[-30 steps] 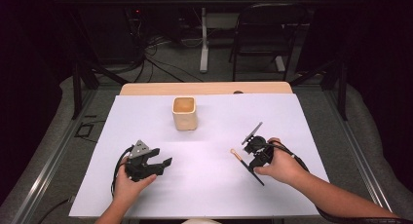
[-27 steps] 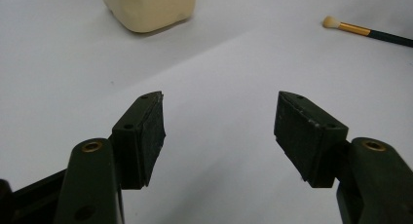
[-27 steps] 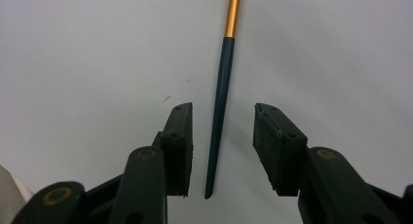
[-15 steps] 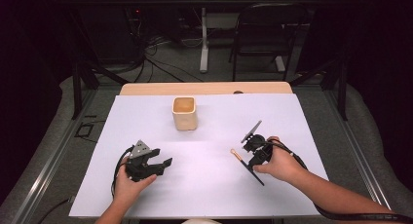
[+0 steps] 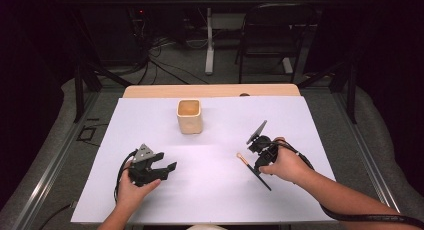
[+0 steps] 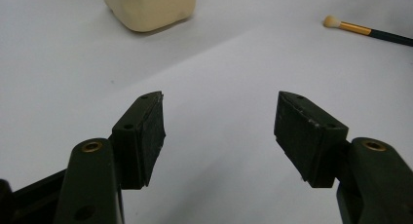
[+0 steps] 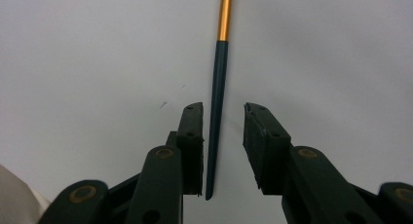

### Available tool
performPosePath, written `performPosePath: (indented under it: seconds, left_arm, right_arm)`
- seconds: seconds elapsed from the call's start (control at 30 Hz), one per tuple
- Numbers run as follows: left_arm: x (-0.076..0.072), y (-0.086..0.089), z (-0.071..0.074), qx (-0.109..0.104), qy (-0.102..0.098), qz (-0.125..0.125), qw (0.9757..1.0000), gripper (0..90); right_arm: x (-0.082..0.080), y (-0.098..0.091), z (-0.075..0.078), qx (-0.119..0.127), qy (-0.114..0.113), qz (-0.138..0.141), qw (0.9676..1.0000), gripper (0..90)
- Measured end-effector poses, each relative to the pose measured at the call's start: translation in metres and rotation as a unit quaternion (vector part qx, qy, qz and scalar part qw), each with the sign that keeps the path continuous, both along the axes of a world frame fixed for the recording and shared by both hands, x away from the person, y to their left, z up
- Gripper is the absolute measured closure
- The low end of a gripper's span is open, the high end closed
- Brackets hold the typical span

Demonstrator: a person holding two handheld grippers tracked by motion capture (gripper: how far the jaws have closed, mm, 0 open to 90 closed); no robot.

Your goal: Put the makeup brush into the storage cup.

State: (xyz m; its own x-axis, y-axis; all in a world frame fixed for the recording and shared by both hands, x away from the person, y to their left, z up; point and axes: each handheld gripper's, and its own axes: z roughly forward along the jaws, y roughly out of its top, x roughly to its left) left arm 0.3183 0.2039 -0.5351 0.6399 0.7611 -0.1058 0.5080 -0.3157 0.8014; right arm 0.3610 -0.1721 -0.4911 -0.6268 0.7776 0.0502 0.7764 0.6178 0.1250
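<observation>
The right gripper [image 7: 221, 112] stands over the counter [image 5: 220, 190] with its jaws at a narrow gap, and they have just been closing. Between them lies the dark handle of a thin brush [image 7: 217, 87]. The handle is just beside the left pad, while a small gap remains to the right pad, so the pads do not press on it yet. In the high view the right gripper [image 5: 257, 152] is held by the person's right hand [image 5: 280, 162], and the brush [image 5: 252, 166] lies flat on the white cover, its pale tip pointing to the middle of the counter. The left gripper [image 6: 219, 126] has its jaws wide apart with nothing between them. It rests low near the front edge in the left hand [image 5: 134, 187]. A cream cup [image 5: 189, 116] stands upright farther back, well apart from both grippers.
</observation>
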Motion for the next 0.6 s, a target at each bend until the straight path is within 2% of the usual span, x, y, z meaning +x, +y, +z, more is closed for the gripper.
performPosePath:
  seconds: [0.07, 0.23, 0.27, 0.3, 0.37, 0.47, 0.6]
  left_arm:
    - [0.0, 0.0, 0.0, 0.0, 0.0, 0.0, 1.0, 35.1]
    - [0.0, 0.0, 0.0, -0.001, 0.001, 0.001, 1.0, 35.1]
    - [0.0, 0.0, 0.0, 0.002, 0.0, 0.001, 1.0, 35.1]
    - [0.0, 0.0, 0.0, 0.001, 0.001, 0.002, 1.0, 35.0]
    - [0.0, 0.001, 0.0, 0.001, 0.004, 0.0, 1.0, 35.1]
    - [0.0, 0.001, 0.0, 0.001, 0.004, 0.001, 1.0, 35.0]
    - [0.001, 0.001, 0.0, 0.001, 0.004, 0.001, 1.0, 35.0]
  right_arm:
    - [0.0, 0.001, 0.0, -0.008, 0.003, 0.001, 1.0, 69.6]
    - [0.0, 0.001, 0.0, -0.008, 0.003, 0.001, 1.0, 71.4]
    - [0.0, 0.002, -0.007, -0.022, 0.013, 0.001, 0.9997, 71.4]
    - [0.0, 0.002, -0.011, -0.019, 0.018, 0.0, 0.9997, 71.6]
    - [-0.001, 0.002, -0.012, -0.03, 0.021, 0.001, 0.9993, 73.0]
    - [-0.003, 0.002, -0.017, -0.013, 0.015, -0.005, 0.9998, 74.7]
    - [-0.002, 0.003, -0.018, -0.025, 0.02, 0.001, 0.9995, 77.3]
